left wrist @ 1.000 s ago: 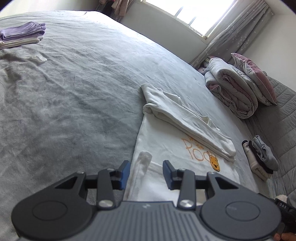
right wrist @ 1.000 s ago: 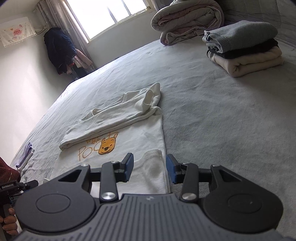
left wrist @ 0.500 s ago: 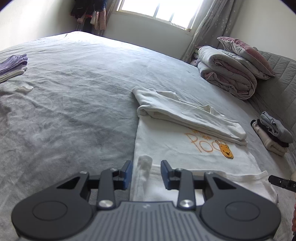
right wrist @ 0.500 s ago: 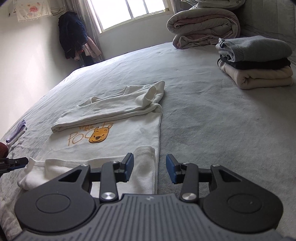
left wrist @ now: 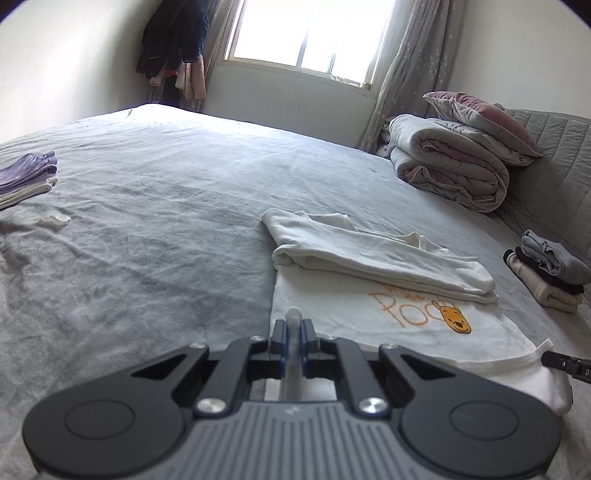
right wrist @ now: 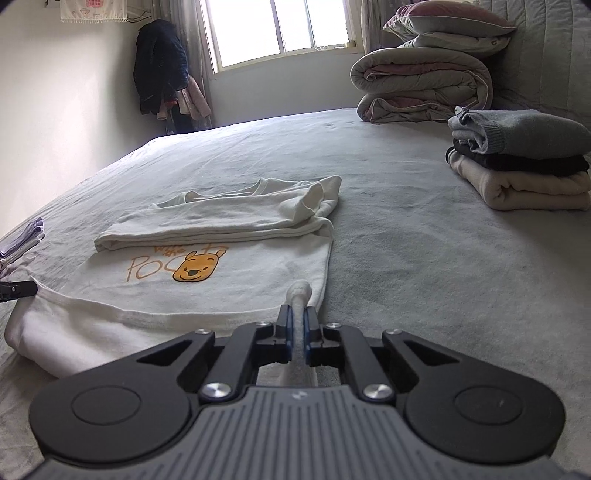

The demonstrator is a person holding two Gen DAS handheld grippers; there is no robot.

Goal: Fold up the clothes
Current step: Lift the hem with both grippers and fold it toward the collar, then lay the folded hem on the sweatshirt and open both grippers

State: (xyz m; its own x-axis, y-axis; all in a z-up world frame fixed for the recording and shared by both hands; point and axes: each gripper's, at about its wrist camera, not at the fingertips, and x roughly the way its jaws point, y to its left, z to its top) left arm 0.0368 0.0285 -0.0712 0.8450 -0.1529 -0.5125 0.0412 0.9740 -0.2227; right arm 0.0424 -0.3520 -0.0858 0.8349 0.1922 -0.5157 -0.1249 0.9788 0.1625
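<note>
At the hem nearest us of the white shirt (right wrist: 236, 280), left claw (left wrist: 291, 341) and right claw (right wrist: 298, 334) each pinch a corner; we should lift evenly toward its folded sleeves (right wrist: 221, 221).

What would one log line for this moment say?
stage: hem grasp | left tool: shut on white shirt hem | right tool: shut on hem | sleeves: folded in

Daylit, sharp, fisheye-warped frames.
Window (left wrist: 303, 33) at top centre is blown out to white glare; bed (left wrist: 147, 221) evenly lit with soft shadows; corners vignetted dark, edges curved.
</note>
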